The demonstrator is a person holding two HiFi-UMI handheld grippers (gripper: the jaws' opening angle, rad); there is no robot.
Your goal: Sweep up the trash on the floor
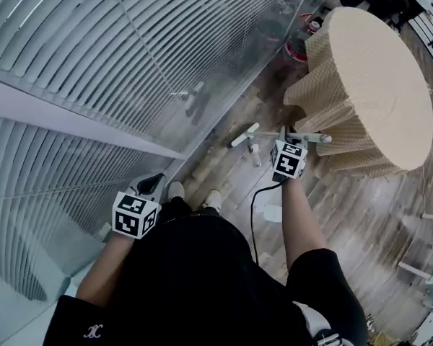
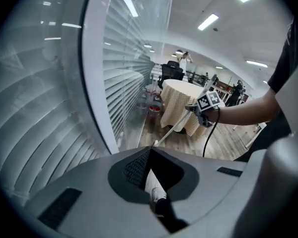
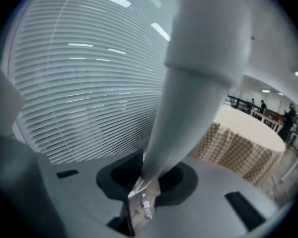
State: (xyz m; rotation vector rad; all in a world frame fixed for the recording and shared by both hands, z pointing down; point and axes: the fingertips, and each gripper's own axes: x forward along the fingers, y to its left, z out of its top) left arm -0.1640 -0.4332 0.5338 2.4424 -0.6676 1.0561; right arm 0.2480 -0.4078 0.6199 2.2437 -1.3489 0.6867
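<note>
My right gripper [image 1: 289, 135] is shut on a grey-white broom handle [image 1: 244, 136], which slants down toward the wooden floor [image 1: 361, 215]. In the right gripper view the handle [image 3: 188, 98] fills the middle and passes between the jaws [image 3: 144, 175]. A small clear bottle [image 1: 254, 155] lies on the floor under it and shows through the jaw gap [image 3: 146, 207]. My left gripper [image 1: 153, 186] hangs beside the glass wall, away from the broom. Its jaws [image 2: 149, 150] meet at the tip with nothing seen between them. The broom head is hidden.
A round table with a beige checked cloth [image 1: 379, 78] stands ahead on the right. A glass wall with blinds [image 1: 130, 49] runs along the left. A red-rimmed bin [image 1: 297, 49] sits by the wall. A black cable [image 1: 254, 207] hangs from my right gripper. White shoes [image 1: 213, 199] stand below.
</note>
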